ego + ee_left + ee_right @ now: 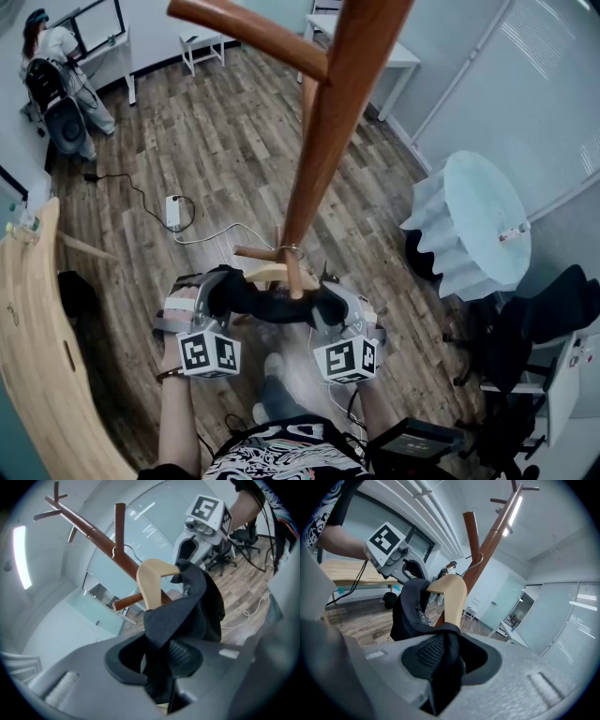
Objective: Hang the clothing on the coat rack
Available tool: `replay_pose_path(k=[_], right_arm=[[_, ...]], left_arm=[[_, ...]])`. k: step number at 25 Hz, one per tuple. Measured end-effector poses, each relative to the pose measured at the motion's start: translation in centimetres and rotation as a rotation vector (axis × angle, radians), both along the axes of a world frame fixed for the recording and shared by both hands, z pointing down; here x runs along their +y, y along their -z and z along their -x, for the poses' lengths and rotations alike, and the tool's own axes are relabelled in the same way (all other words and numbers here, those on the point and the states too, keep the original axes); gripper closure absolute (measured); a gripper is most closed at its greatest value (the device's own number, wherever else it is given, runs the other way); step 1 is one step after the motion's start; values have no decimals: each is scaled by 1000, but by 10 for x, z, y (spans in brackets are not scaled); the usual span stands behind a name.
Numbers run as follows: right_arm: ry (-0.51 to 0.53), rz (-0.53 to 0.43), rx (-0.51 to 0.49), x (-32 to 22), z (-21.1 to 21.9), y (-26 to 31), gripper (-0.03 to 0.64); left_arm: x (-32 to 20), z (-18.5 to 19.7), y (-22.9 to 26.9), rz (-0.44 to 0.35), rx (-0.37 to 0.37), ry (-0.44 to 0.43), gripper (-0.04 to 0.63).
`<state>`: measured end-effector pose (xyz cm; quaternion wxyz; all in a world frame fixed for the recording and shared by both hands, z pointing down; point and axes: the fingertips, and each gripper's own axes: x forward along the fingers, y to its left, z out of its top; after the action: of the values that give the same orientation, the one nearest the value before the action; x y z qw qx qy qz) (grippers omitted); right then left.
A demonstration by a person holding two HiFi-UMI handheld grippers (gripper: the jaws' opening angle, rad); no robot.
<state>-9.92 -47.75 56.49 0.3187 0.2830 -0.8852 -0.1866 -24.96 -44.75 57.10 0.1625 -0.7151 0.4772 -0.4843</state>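
The brown wooden coat rack rises through the head view, with short pegs low on its pole. A pale wooden hanger carrying a dark garment hangs level against the pole. Its thin metal hook sits where a lower peg branches off. My left gripper is shut on the garment-covered left end of the hanger. My right gripper is shut on the right end. Dark cloth fills the left gripper's jaws and the right gripper's jaws.
A curved pale wooden desk runs along the left. A power strip and cables lie on the plank floor. A round white table and black office chair stand right. A person stands far back left.
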Motion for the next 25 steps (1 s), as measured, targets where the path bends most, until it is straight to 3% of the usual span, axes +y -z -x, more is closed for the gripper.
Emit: replay_pose_path(k=[8, 15, 25], right_arm=[[-43, -28, -4, -12, -1, -2, 500], [-70, 14, -40, -17, -5, 1, 471], [-103, 22, -54, -13, -12, 3, 423]], left_arm=[[-8, 0, -3, -21, -4, 2, 503], [-7, -2, -6, -9, 10, 8, 501], [2, 7, -10, 1, 19, 42, 370]])
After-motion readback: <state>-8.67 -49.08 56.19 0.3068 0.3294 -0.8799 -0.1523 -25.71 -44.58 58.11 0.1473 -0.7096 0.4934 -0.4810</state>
